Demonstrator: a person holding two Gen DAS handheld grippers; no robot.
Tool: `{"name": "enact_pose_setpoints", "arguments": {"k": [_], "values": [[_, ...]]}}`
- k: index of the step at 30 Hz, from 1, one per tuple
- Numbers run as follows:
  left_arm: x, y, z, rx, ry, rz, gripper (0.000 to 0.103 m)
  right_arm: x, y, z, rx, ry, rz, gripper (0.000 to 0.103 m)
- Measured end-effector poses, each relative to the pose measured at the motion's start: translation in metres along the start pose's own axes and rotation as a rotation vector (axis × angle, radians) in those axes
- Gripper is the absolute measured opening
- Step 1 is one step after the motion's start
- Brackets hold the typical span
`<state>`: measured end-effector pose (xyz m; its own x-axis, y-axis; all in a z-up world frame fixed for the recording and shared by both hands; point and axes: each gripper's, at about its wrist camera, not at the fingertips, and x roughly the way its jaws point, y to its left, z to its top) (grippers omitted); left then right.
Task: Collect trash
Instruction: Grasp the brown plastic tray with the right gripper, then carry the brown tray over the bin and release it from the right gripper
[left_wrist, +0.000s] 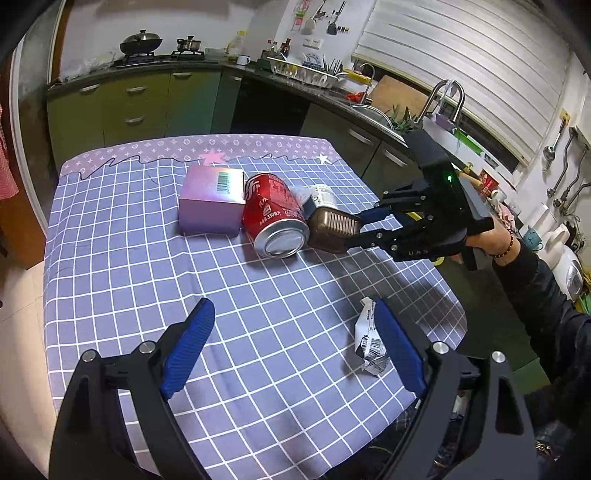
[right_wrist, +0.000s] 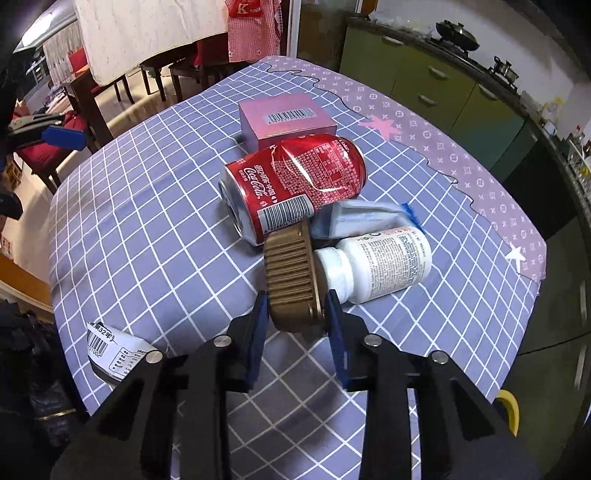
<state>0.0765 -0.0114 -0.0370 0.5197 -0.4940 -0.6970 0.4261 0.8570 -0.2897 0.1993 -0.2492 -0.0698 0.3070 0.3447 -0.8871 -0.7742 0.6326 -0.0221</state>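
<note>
Brown ribbed tray (right_wrist: 291, 275) clamped between right fingers (right_wrist: 334, 314); left fingers (left_wrist: 192, 332) spread, empty

Count on the bench (right_wrist: 155, 206): 1 red can (right_wrist: 291, 177), 1 pink box (right_wrist: 284, 118), 1 white bottle (right_wrist: 388, 266), 1 brown ribbed tray (right_wrist: 290, 277), 1 crumpled blue-grey pouch (right_wrist: 354, 219), 1 white barcode wrapper (left_wrist: 367, 339). 6 trash items total. 2 tongs: left tongs (left_wrist: 295, 347), right tongs (right_wrist: 295, 325).

The red can (right_wrist: 293, 188) reads "Coca-Cola" in white script, with "330" on its side in the left wrist view. The near-left crumpled wrapper (right_wrist: 110, 350) shows "32" above a barcode.
</note>
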Motion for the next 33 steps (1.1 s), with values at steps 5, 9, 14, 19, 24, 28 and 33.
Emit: {"name": "enact_pose_setpoints", "arguments": {"k": [5, 9, 14, 19, 24, 28, 33], "values": [[-0.001, 0.002, -0.002, -0.007, 0.001, 0.003, 0.084, -0.01, 0.001, -0.001, 0.05, -0.028, 0.135, 0.025], [-0.002, 0.005, -0.002, -0.012, 0.0, 0.007, 0.084, -0.019, 0.001, -0.003, 0.102, -0.053, 0.263, 0.025], [-0.004, 0.004, -0.002, -0.002, -0.003, 0.01, 0.084, -0.04, -0.001, -0.008, 0.156, -0.104, 0.327, 0.025], [-0.004, -0.003, 0.001, 0.025, -0.002, 0.011, 0.084, -0.089, -0.017, -0.035, 0.223, -0.186, 0.224, 0.025], [0.003, -0.015, 0.005, 0.06, 0.011, -0.008, 0.084, -0.134, -0.068, -0.098, 0.389, -0.21, -0.008, 0.025], [0.012, -0.028, 0.007, 0.099, 0.029, -0.025, 0.084, -0.141, -0.12, -0.154, 0.541, -0.149, -0.215, 0.025], [0.019, -0.045, 0.01, 0.137, 0.044, -0.041, 0.084, -0.108, -0.176, -0.205, 0.687, -0.039, -0.305, 0.025]]}}
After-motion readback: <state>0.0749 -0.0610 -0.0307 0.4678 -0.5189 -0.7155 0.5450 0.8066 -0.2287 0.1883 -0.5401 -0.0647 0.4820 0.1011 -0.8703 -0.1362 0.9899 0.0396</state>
